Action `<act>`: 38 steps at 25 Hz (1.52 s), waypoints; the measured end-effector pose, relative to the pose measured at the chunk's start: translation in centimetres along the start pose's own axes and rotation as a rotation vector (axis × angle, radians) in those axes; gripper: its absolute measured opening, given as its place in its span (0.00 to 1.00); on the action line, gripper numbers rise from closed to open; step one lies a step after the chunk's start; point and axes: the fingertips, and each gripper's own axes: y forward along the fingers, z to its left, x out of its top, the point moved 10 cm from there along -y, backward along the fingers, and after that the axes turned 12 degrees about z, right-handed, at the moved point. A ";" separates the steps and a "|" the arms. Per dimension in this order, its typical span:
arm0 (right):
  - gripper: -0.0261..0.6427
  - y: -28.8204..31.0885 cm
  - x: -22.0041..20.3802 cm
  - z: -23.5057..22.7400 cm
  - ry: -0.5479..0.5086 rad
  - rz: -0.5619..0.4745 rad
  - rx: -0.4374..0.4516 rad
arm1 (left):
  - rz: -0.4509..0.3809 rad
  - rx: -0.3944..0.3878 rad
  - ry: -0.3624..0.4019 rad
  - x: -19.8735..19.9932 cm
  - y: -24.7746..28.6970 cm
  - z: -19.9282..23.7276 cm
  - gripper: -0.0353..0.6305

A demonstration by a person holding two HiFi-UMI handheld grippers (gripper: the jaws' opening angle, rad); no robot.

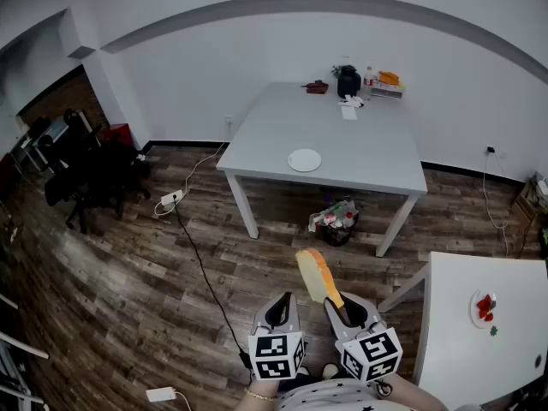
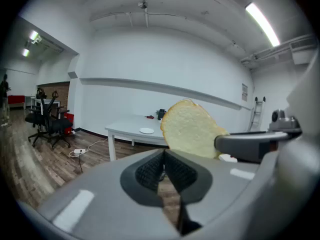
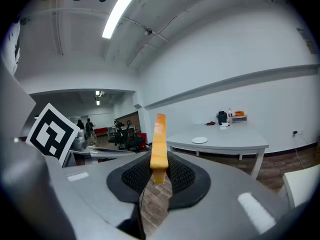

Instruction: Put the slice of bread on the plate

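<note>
My right gripper (image 1: 339,305) is shut on the lower end of a slice of bread (image 1: 316,275), which stands upright above the wooden floor. In the right gripper view the bread (image 3: 159,143) shows edge-on, with its orange crust pinched between the black pads. My left gripper (image 1: 281,305) hangs just to the left of it, shut with nothing in it. From the left gripper view the slice's pale face (image 2: 191,129) shows beyond the shut jaws (image 2: 163,156). The small white plate (image 1: 304,160) lies near the front edge of the grey table (image 1: 377,157), far ahead; it also shows small in both gripper views (image 3: 199,140) (image 2: 146,130).
A black bag (image 1: 348,81), a bottle and some boxes stand at the grey table's back edge. A basket of rubbish (image 1: 335,222) sits under it. A white table (image 1: 462,332) at the right carries a plate with strawberries (image 1: 484,307). A power strip (image 1: 171,198) with a cable lies on the floor; office chairs (image 1: 81,178) stand at the left.
</note>
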 end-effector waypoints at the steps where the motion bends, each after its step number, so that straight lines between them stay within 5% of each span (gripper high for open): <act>1: 0.17 0.3 0.0 0.3 0.000 0.001 0.001 | -0.002 0.000 0.000 0.0 -0.1 0.4 0.07; 18: 0.17 6.0 0.9 1.4 0.017 0.026 -0.003 | 0.018 0.017 -0.035 0.3 2.2 6.2 0.07; 38: 0.17 22.8 13.0 -15.0 -0.015 -0.010 0.033 | -0.046 0.047 -0.054 14.8 22.2 10.0 0.07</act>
